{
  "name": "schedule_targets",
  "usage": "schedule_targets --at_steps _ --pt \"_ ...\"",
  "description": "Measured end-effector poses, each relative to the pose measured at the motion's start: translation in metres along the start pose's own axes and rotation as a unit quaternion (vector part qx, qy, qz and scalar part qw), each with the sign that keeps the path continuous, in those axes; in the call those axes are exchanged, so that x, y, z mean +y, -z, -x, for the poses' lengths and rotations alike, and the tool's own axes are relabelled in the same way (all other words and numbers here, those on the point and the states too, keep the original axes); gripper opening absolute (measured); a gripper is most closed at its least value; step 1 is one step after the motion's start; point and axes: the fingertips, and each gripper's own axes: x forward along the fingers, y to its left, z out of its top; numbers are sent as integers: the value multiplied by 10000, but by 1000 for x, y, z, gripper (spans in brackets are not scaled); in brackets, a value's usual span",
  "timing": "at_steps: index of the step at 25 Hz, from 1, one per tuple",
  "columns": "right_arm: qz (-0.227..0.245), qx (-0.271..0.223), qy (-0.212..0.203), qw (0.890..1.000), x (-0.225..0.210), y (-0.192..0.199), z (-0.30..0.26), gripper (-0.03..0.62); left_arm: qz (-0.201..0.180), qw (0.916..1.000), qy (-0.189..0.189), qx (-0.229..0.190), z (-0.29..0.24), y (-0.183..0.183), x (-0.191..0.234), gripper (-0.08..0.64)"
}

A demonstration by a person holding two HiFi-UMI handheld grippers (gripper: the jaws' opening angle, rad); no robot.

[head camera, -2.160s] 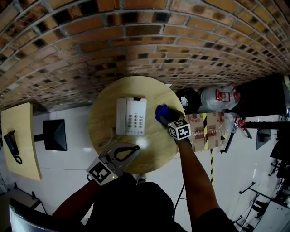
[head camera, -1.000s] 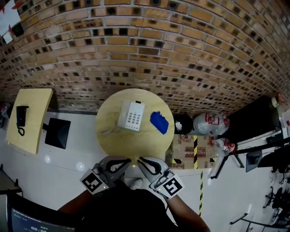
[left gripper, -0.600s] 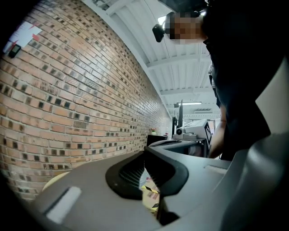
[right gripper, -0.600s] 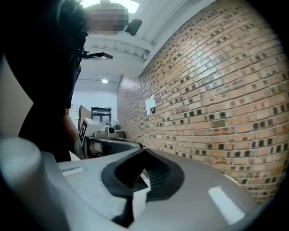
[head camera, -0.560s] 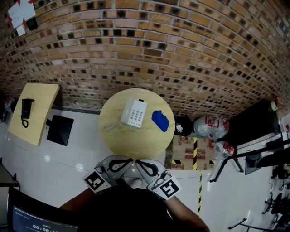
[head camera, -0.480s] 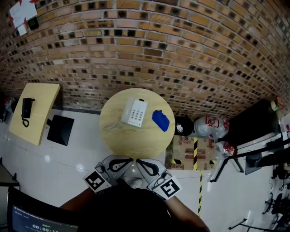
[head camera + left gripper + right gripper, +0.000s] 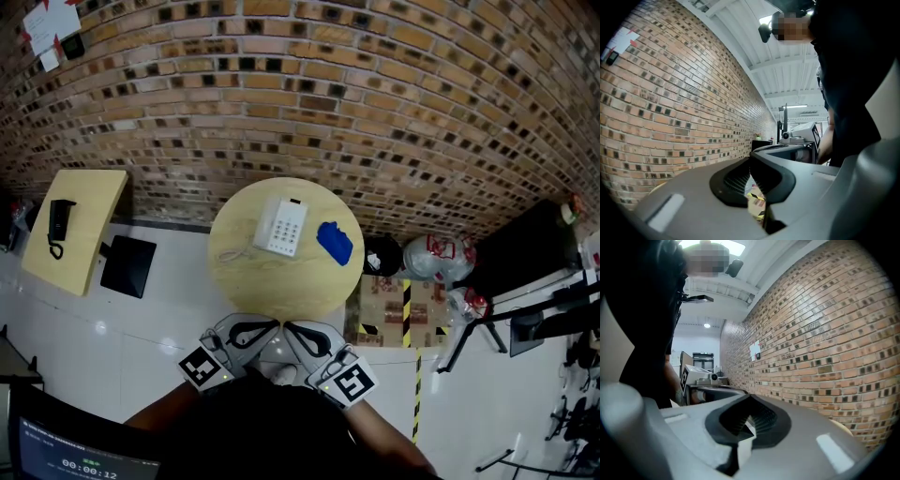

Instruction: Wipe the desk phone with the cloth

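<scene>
A white desk phone (image 7: pixel 283 227) lies on the round wooden table (image 7: pixel 272 286), its cord trailing to the left. A blue cloth (image 7: pixel 335 242) lies crumpled just right of the phone, free of either gripper. My left gripper (image 7: pixel 272 325) and right gripper (image 7: pixel 292 327) are held close to my body, short of the table's near edge, tips almost side by side. In the left gripper view the left gripper (image 7: pixel 751 161) is shut with nothing between its jaws. The right gripper (image 7: pixel 749 403) is likewise shut and holds nothing. Neither gripper view shows the phone or the cloth.
A brick wall (image 7: pixel 309 94) runs behind the table. At the left stands a second pale table (image 7: pixel 89 202) with a black handset (image 7: pixel 58 220), and a black box (image 7: pixel 127 267) sits on the floor. Cardboard boxes (image 7: pixel 394 300), bags (image 7: pixel 431 258) and a black cabinet (image 7: pixel 525 248) crowd the right.
The right gripper, earlier at the blue cloth on the table, has come back to my body and the cloth stays on the table. The table now looks farther off. Both grippers sit together.
</scene>
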Motion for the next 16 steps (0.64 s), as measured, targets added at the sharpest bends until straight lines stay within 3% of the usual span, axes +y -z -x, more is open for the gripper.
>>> schedule_targets --at_steps 16 --pt "91 -82 -90 9999 1 2 -9 0 28 9999 -104 73 10 9 4 0"
